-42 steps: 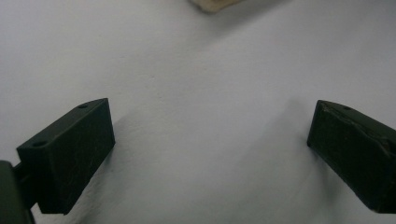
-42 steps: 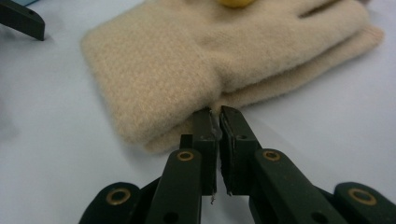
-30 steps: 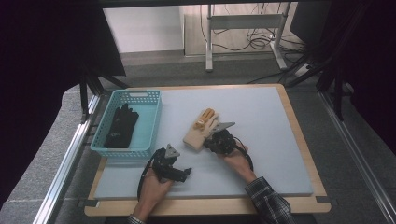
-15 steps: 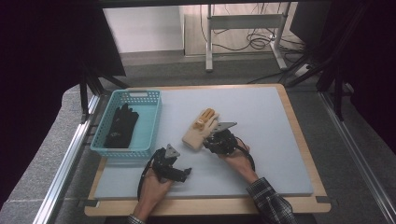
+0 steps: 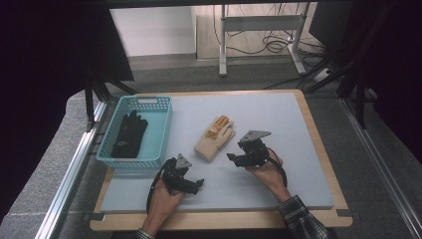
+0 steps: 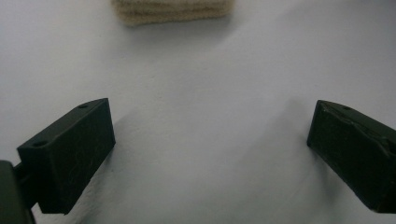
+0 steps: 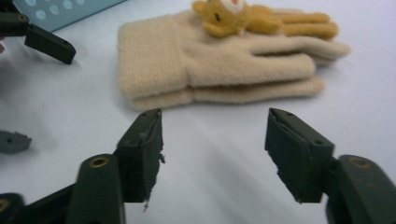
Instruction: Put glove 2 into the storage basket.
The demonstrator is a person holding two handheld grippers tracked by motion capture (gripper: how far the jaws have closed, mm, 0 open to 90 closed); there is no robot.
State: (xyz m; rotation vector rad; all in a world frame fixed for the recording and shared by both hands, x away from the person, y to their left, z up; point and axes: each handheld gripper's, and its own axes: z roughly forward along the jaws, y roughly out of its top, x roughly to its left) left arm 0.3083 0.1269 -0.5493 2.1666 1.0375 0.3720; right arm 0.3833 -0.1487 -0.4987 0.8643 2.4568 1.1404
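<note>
We find the table (image 5: 298, 119) covered by a flat, matte, pale grey-blue mat inside a light wooden border. At its left edge sits a rectangular turquoise plastic basket (image 5: 160, 133) with perforated walls; a limp black glove (image 5: 128, 133) lies inside it.

Near the middle of the mat lies the cream glove (image 5: 215, 139), a soft, ribbed knit with its cuff toward the person. The right gripper view shows two cream layers stacked, with a plush tan bear figure (image 7: 224, 16) and tan fingers on the upper side.

The right gripper (image 5: 234, 158), hard black plastic with a grey three-cornered plate on top, sits just right of the cream glove's cuff. Its jaws have just been opening; they now stand released and well apart, with bare mat between the blocky, scuffed pads (image 7: 144, 154) and the glove just beyond them, untouched.

The left gripper (image 5: 198, 184) rests low near the front edge, jaws spread wide over bare mat, gripping nothing.

Compared with the earlier frames, we note the right gripper has drawn back from the cream glove, which lies where it was. The left gripper has kept its place.
</note>
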